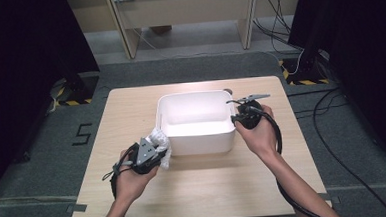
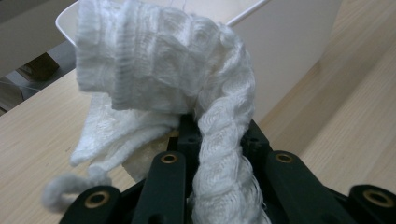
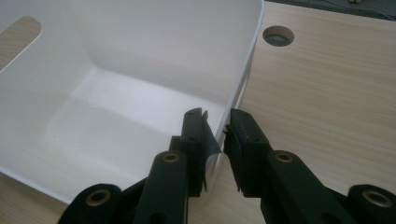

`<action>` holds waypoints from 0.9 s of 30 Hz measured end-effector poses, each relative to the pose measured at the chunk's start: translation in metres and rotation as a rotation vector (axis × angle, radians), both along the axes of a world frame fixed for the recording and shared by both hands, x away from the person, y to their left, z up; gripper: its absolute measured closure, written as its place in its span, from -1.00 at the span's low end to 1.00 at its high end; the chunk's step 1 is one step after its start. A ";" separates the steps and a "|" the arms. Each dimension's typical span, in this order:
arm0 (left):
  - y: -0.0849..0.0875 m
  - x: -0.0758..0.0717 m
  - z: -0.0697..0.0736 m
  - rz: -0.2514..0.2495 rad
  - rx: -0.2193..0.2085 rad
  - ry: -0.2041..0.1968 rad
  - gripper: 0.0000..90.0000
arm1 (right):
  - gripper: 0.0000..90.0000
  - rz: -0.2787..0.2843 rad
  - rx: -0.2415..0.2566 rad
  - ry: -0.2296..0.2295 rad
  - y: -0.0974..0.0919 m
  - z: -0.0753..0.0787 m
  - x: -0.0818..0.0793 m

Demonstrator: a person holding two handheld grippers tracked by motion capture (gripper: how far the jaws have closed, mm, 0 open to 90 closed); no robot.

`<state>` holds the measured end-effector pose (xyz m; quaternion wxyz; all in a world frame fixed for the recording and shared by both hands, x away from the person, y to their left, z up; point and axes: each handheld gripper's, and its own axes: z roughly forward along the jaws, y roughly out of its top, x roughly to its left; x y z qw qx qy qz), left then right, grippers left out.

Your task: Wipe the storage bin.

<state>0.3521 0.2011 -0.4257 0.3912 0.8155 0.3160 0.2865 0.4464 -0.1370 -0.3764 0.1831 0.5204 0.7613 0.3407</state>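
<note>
A white knitted cloth (image 2: 163, 65) bunches up over my left gripper (image 2: 219, 135), which is shut on it; a twisted strand runs down between the jaws. From above, the left gripper (image 1: 159, 149) holds this cloth (image 1: 160, 138) just off the near left corner of a white plastic bin (image 1: 203, 143). My right gripper (image 3: 217, 119) straddles the bin's right wall (image 3: 243, 70), one jaw inside and one outside, shut on the rim. In the high view the right gripper (image 1: 234, 118) sits at the bin's right edge. The inside of the bin (image 3: 116, 112) holds nothing.
The bin stands at the middle of a light wooden table (image 1: 131, 106). A round cable hole (image 3: 278, 35) lies in the tabletop just beyond the bin's far right corner. Cables trail from both grippers. Grey floor, desk legs and dark curtains surround the table.
</note>
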 end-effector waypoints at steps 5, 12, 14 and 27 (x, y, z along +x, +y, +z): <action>-0.002 0.002 -0.002 -0.001 0.000 0.001 0.67 | 0.71 0.012 -0.005 -0.003 0.000 0.000 0.001; 0.000 0.003 -0.004 0.007 0.004 0.002 0.67 | 0.70 0.026 0.000 -0.007 0.001 -0.001 0.002; 0.001 0.004 -0.005 0.012 0.002 0.002 0.67 | 0.70 0.031 0.001 -0.007 0.001 -0.001 0.002; -0.001 0.007 -0.015 0.021 0.038 0.014 0.67 | 0.70 0.042 -0.007 -0.015 0.003 -0.003 0.002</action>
